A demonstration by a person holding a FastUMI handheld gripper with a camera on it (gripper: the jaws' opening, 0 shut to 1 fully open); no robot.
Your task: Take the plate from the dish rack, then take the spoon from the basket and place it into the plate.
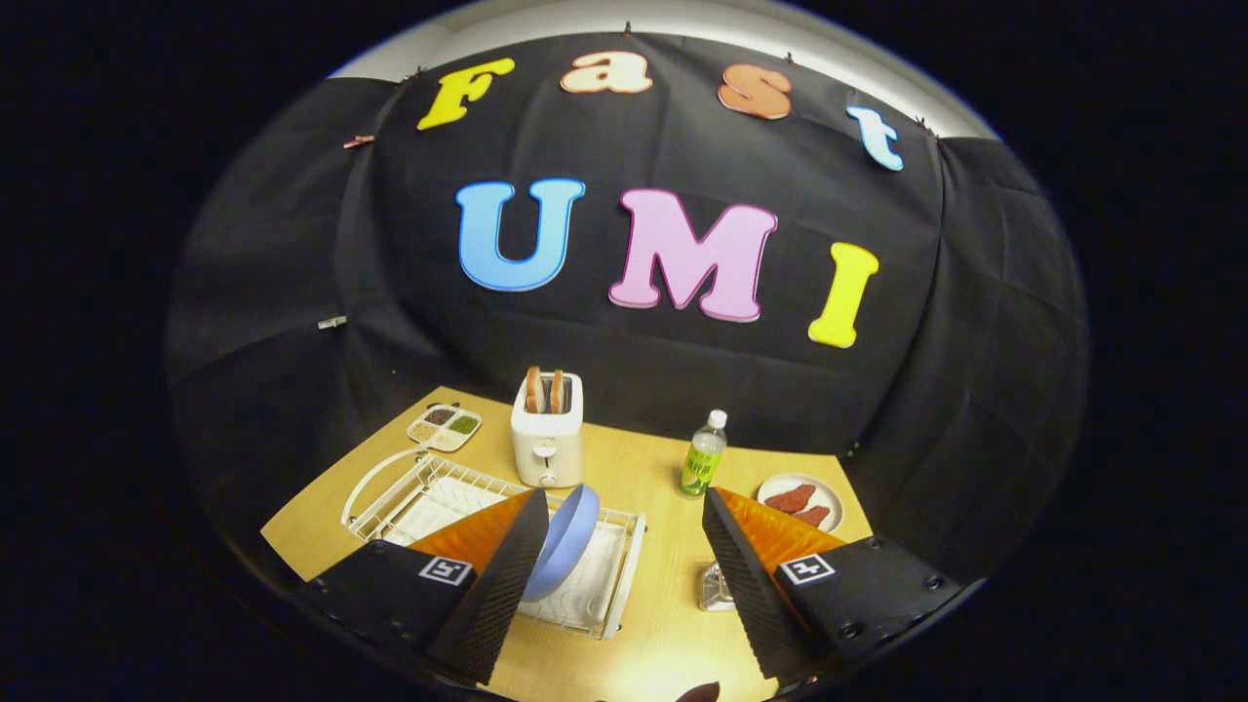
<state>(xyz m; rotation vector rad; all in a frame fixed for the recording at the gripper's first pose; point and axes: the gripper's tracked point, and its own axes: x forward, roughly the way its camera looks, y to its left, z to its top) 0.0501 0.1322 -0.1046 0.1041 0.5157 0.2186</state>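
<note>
We see the gripper (pixel 624 575) held above the wooden table (pixel 663 624) with its jaws wide apart and nothing between them. The blue plate (pixel 565 551) stands tilted on edge in the white wire dish rack (pixel 624 575), just beside the left finger, which overlaps its lower rim. Beyond the rack stands a white toaster (pixel 547 439) with two slices of toast in its slots, and beside it a divided tray (pixel 445 426). A green-labelled bottle (pixel 703 456) stands upright beyond the right finger, near a small plate of reddish food (pixel 799 500). A shiny metal object (pixel 715 588), partly hidden, lies against the right finger; we cannot tell what it is.
</note>
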